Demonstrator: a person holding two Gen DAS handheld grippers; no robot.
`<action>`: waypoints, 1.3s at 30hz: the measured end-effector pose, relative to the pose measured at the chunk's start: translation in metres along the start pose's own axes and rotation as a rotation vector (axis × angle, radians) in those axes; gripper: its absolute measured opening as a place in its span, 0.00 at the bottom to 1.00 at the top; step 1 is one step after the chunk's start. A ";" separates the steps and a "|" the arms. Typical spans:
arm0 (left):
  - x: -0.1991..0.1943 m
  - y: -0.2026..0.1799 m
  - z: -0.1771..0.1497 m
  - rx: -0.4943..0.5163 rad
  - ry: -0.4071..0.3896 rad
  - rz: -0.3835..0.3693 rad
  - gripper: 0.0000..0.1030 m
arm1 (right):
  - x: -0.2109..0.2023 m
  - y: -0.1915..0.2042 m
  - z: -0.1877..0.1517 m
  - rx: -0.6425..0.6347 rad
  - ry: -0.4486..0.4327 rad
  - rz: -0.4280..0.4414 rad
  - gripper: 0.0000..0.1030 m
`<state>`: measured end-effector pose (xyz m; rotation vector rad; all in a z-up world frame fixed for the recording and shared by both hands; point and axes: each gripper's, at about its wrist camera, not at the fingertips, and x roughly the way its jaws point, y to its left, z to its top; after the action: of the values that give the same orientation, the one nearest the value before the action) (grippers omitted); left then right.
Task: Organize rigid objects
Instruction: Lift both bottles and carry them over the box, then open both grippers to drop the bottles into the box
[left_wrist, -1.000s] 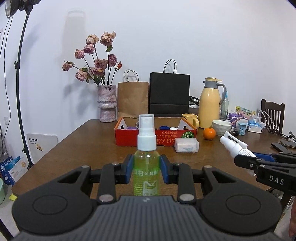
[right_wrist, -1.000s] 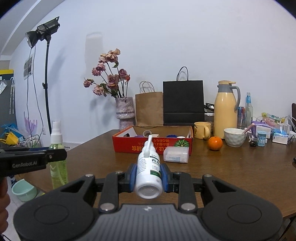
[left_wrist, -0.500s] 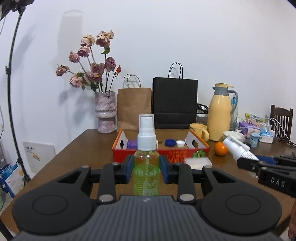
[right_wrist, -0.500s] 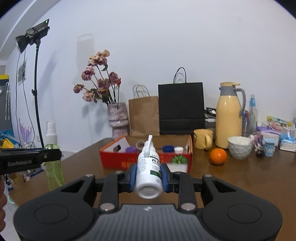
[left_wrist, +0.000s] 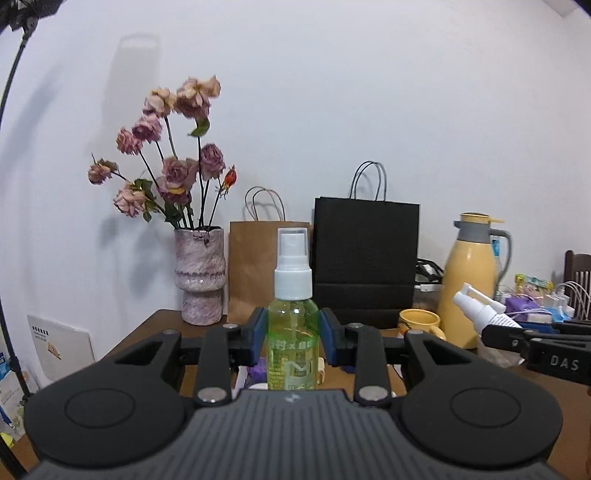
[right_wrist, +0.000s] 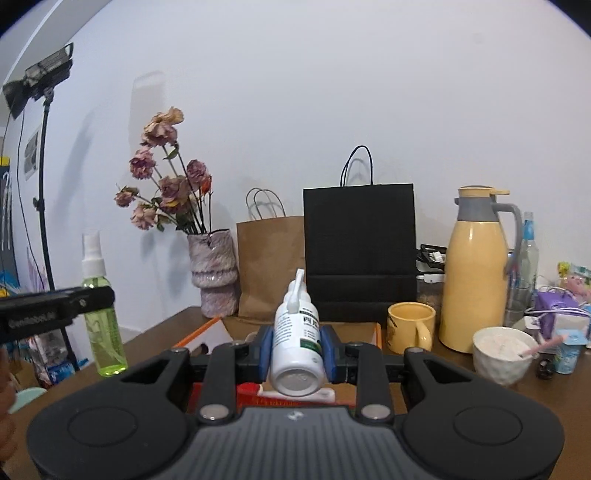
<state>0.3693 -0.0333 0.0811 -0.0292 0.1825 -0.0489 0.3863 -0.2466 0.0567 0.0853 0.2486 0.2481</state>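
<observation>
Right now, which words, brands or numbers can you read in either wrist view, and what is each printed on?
"DAS": black right gripper body, left wrist view.
"GenRobot.AI": black left gripper body, right wrist view, blurred.
Green spray bottle label: characters and an "x", not legible.
White pump bottle label: too blurred.
Red cardboard box print: mostly hidden.

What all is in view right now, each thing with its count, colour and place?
green spray bottle: one, upright, in left gripper
white nozzle bottle: one, tilted back, in right gripper
red cardboard box: one, below both grippers
wooden table: one, brown
pink vase of dried roses: one, back left
brown paper bag: one, by vase
black paper bag: one, centre back
yellow mug: one, beside jug
yellow thermos jug: one, right
white bowl: one, right
left gripper: black, shut
right gripper: black, shut
</observation>
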 end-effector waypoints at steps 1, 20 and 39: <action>0.010 0.002 0.002 -0.009 0.011 0.002 0.30 | 0.009 -0.002 0.003 -0.002 0.003 -0.008 0.26; 0.298 0.006 -0.007 -0.216 0.694 -0.201 0.30 | 0.261 -0.089 0.004 0.277 0.579 0.058 0.26; 0.345 0.042 -0.035 -0.031 0.789 -0.068 0.73 | 0.319 -0.033 -0.016 0.327 0.609 0.167 0.69</action>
<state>0.7036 -0.0102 -0.0173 -0.0459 0.9715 -0.1245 0.6895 -0.1966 -0.0363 0.3568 0.8906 0.3957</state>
